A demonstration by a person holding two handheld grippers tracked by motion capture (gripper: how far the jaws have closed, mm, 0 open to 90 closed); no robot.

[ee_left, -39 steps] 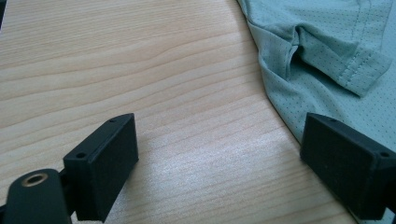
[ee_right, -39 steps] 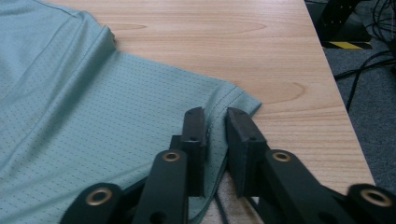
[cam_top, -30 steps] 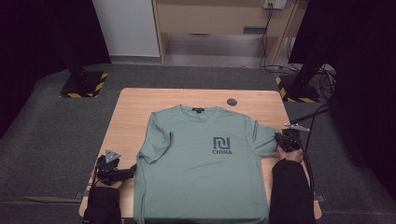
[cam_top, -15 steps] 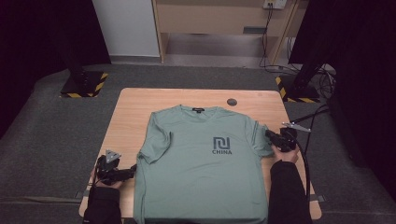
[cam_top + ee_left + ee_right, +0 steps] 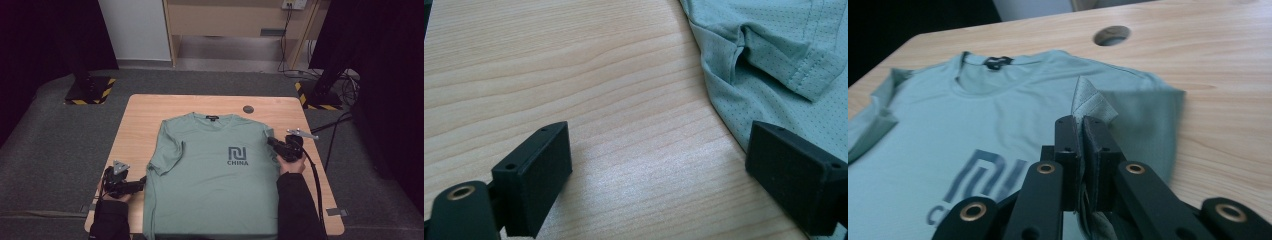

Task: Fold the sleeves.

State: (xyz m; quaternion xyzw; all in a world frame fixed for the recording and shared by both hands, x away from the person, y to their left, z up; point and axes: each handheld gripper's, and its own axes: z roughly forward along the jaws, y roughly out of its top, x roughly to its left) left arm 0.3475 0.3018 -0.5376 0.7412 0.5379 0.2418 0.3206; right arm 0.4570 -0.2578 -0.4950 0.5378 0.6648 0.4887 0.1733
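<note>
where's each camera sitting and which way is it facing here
High view: above the person's side, looking forward and down on the wooden table; forearms, left gripper and right gripper show.
Left gripper view: rides the left gripper, jaws apart above the wood.
Right gripper view: rides the right gripper, clamped on a sleeve.
All share the grey-green printed T-shirt.

You have a sage-green T-shirt (image 5: 210, 180) with a dark navy logo and "CHINA" lettering (image 5: 237, 156) on its chest and a black label (image 5: 212, 118) at the collar; its fabric shows a fine dotted mesh; it lies on a pale wood-grain table (image 5: 145, 120); your left gripper (image 5: 141, 183) and right gripper (image 5: 272, 143) are black; the floor (image 5: 50, 145) is dark grey; the stand bases (image 5: 90, 92) carry yellow-and-black stripes.
</note>
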